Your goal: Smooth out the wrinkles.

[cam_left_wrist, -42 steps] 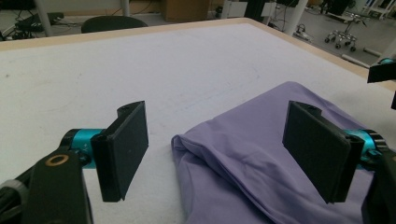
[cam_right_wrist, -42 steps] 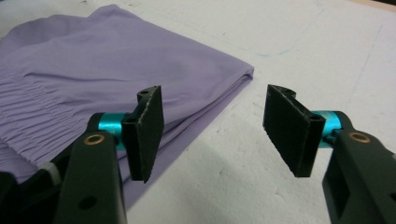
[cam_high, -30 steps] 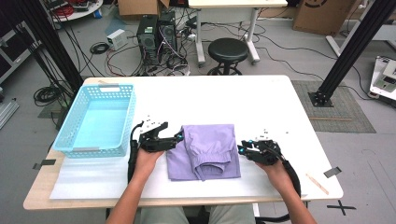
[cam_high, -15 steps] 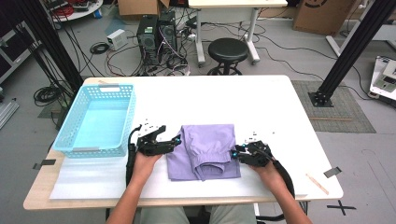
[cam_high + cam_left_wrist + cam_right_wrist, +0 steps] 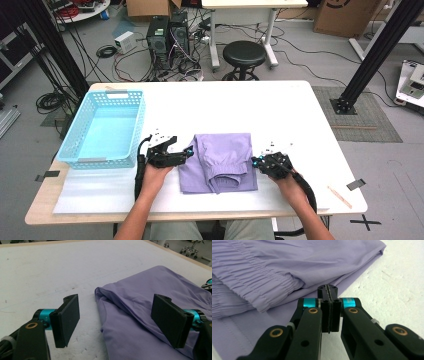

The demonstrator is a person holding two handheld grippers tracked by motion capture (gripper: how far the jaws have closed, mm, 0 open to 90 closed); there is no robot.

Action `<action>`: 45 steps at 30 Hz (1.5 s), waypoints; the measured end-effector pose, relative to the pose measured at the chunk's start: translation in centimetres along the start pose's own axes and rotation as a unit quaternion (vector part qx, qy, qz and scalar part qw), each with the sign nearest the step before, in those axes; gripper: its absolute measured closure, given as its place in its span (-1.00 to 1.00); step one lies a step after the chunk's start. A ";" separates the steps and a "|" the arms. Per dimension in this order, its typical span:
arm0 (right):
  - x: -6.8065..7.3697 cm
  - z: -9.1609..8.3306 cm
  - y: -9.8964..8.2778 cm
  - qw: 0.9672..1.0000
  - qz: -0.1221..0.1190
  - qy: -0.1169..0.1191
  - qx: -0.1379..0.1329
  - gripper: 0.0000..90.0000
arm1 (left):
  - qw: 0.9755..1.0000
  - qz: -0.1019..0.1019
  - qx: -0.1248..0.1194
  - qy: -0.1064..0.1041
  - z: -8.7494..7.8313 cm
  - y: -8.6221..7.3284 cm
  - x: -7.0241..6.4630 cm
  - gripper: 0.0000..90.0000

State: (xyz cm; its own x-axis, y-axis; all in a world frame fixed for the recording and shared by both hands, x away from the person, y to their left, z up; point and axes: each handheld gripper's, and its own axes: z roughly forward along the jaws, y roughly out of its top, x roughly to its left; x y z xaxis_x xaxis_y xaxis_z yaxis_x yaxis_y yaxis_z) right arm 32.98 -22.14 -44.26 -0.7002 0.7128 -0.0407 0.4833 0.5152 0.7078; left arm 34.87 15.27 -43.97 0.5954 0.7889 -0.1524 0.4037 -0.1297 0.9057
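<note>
No brand, label or writing can be read on any of the things here. The folded lilac garment (image 5: 220,161) lies on the white table (image 5: 280,112), near its front edge, between the two grippers, with a light blue basket (image 5: 104,127) well to its left. The left gripper (image 5: 186,153) rests at the garment's left edge with its jaws wide apart, one over bare table and one over the cloth, gripping nothing. The right gripper (image 5: 256,161) sits at the garment's right edge; its jaws have just been closing and now meet pad to pad. Whether a thin fold of hem is caught between them is hard to tell. Since a second ago this gripper has moved in from farther right to the cloth's edge.
</note>
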 end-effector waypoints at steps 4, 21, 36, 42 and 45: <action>-0.3 -0.2 -0.1 0.999 0.023 0.024 -0.020 0.83 | 1.000 0.000 0.000 -0.001 0.0 0.0 0.0 -0.49; 0.8 -0.1 0.3 1.000 -0.017 0.007 -0.005 1.00 | 1.000 0.001 0.005 -0.003 0.1 -0.3 -0.1 -0.49; 0.0 -1.2 0.1 1.000 0.001 -0.010 -0.012 1.00 | 1.000 -0.002 0.015 -0.001 0.4 -0.7 -0.3 -0.49; -0.1 -0.6 -0.2 0.998 -0.014 -0.058 0.030 1.00 | 1.000 0.006 0.022 -0.002 0.5 -0.7 -0.6 -0.30; -0.4 -1.1 -0.4 0.999 -0.004 -0.051 0.017 1.00 | 1.000 0.009 0.026 0.003 0.6 -0.7 -0.7 -0.30</action>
State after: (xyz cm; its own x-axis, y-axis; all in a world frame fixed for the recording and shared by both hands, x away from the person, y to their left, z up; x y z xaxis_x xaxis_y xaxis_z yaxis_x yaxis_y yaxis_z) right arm 32.46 -23.19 -43.76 -0.6480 0.7524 -0.1184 0.4971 0.5356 0.6826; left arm 34.63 14.48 -44.74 0.5996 0.7891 -0.1335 0.4281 -0.1753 0.8866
